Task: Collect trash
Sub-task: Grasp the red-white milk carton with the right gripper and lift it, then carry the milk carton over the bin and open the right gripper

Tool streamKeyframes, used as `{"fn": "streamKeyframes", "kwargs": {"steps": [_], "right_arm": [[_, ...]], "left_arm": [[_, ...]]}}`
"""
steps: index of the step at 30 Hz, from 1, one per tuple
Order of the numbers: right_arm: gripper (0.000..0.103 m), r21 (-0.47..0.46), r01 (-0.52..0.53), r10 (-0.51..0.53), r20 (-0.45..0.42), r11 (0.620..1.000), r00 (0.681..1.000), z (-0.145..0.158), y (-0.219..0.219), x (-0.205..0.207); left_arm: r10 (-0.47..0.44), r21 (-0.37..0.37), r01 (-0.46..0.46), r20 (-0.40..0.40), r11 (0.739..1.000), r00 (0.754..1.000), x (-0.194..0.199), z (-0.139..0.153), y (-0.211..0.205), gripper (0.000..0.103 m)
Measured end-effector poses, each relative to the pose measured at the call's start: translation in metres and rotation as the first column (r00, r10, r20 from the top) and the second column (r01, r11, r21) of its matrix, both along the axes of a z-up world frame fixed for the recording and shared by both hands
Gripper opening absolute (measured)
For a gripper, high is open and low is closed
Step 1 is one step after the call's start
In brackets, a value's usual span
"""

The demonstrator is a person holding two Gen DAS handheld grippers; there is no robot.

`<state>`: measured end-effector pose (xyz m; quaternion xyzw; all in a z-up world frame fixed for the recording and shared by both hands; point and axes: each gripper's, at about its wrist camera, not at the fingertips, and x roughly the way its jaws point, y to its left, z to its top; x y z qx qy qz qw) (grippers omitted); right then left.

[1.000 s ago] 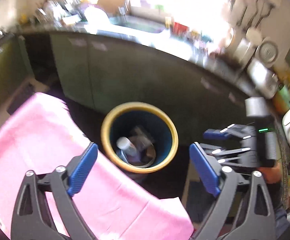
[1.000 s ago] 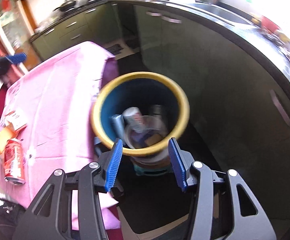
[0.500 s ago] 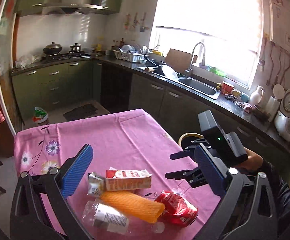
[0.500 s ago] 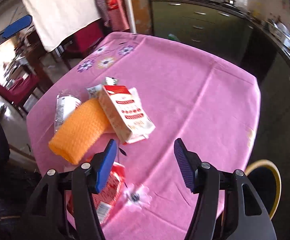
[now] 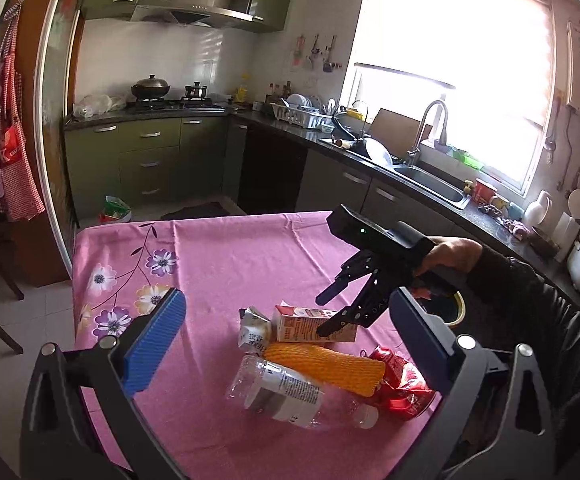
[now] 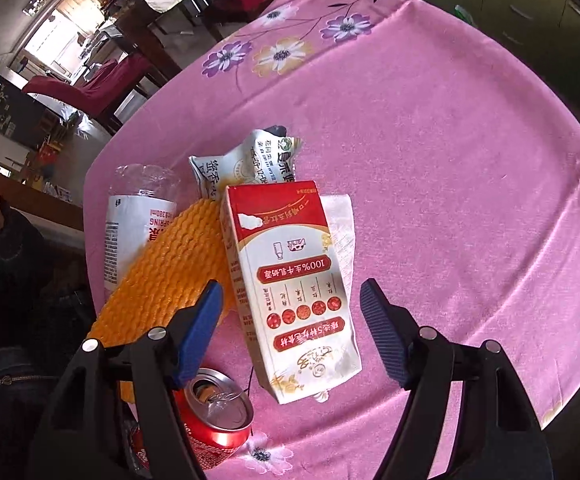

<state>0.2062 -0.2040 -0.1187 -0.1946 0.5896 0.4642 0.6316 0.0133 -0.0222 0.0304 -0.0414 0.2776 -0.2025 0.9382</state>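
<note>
Above the milk carton, the right tool is opening, empty; only its view shows a napkin.

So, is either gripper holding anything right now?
No. The left gripper is open and empty; the right gripper is opening above the carton, its pads clear of it.

On the tablecloth the carton lies between foam sleeve and napkin, pouch beyond.

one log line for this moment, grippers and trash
right gripper: opening, empty, above milk carton | left gripper: open, empty | trash pile on pink tablecloth: can, bottle
</note>
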Motion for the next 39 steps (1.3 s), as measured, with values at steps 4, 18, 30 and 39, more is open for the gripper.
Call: {"fn": "streamKeyframes", "kwargs": {"steps": [4,18,30,39], "right_arm": [[0.067,-0.015,-0.005,0.004,-0.026,1.000,1.000,-0.012,0.006,0.006],[0.054,0.048,0.100,-0.106,0.162,0.994,0.981,0.013,-0.023,-0.023],[0.054,0.081,0.526,-0.522,0.323,0.846,0.790,0.066,-0.189,-0.038],[0.055,-0.095,0.833,-0.744,0.404,0.544,0.532,0.001,-0.341,-0.025]], "left_arm": [[0.016,-0.015,-0.016,-0.017,1.000,1.000,0.002,-0.005,0.009,0.097],[0.024,-0.016,-0.025,-0.042,1.000,0.999,0.008,-0.012,0.008,0.097],[-0.031,-0.012,0.030,-0.052,0.999,0.998,0.013,-0.018,-0.011,0.097],[-0.060,0.020,0.061,-0.064,0.998,0.996,0.013,-0.022,-0.030,0.097]]}}
